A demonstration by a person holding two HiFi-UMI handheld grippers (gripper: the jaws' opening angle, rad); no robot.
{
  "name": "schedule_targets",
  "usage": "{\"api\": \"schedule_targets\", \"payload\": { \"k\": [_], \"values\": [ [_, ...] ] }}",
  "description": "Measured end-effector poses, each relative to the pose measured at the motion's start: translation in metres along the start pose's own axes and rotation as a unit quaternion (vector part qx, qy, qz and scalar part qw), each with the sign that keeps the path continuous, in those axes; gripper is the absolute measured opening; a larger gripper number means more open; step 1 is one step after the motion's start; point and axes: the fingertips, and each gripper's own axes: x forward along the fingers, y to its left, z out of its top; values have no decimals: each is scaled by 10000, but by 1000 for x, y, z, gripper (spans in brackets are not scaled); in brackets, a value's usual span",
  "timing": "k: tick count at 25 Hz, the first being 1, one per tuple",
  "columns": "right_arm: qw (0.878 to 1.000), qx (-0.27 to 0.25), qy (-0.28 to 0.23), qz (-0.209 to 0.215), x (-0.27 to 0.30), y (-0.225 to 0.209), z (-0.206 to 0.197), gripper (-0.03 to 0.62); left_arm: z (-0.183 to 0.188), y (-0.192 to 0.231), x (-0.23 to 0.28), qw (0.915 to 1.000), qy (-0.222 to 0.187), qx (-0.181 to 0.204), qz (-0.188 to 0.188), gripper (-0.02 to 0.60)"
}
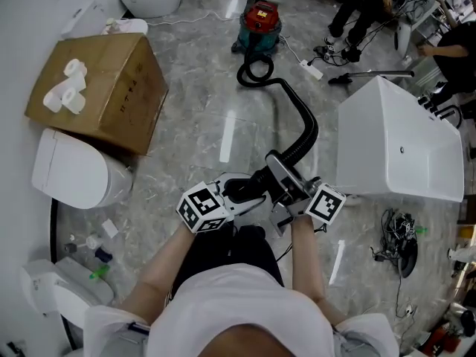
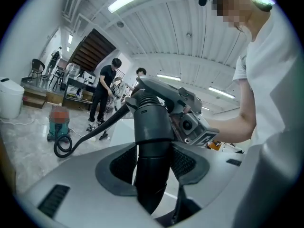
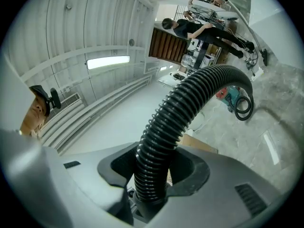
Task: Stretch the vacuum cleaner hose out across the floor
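A black ribbed hose [image 1: 303, 129] runs from the red and teal vacuum cleaner [image 1: 259, 22] at the far end of the floor, loops beside it, then curves toward me. Both grippers hold its near end in front of my body. My left gripper [image 1: 242, 193] is shut on the hose's smooth black end cuff [image 2: 151, 127], which stands between its pads [image 2: 124, 164]. My right gripper [image 1: 281, 178] is shut on the ribbed part [image 3: 180, 113] just behind the cuff. In the left gripper view the right gripper [image 2: 187, 113] sits close behind the cuff.
A cardboard box [image 1: 104, 88] with paper rolls [image 1: 67, 88] lies at the left, a white toilet [image 1: 74, 173] below it. A large white tub [image 1: 398, 143] stands at the right, cables [image 1: 401, 236] beside it. People [image 1: 357, 6] stand beyond the vacuum.
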Motion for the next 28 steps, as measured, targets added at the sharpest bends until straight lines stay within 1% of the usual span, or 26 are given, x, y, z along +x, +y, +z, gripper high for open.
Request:
{"api": "schedule_targets", "payload": {
  "k": [5,9,13,16,18,22,28],
  "values": [
    [10000,13,-27,22,-12,2,-3,187,-5,-12,5,10000,4,-9,-18,199],
    [10000,-26,1,49,-34,11,-5,186,-8,-36,15,9999,-59,-85,-80,199],
    [9999,25,98,43,-63,20,-13,183,-16,-67,24,9998,-127,-179,-25,199],
    [9996,233,175,10,-87,23,-25,183,-25,-90,30,9997,-138,-211,57,199],
    [9994,271,227,41,-102,26,-29,183,-29,-104,36,9996,-126,-196,135,199],
    [9992,71,356,142,-122,38,-37,183,-39,-128,38,9993,-104,-154,328,199],
    [9982,-7,493,332,-145,54,-59,183,-54,-159,34,9981,-187,-93,586,199]
  ]
}}
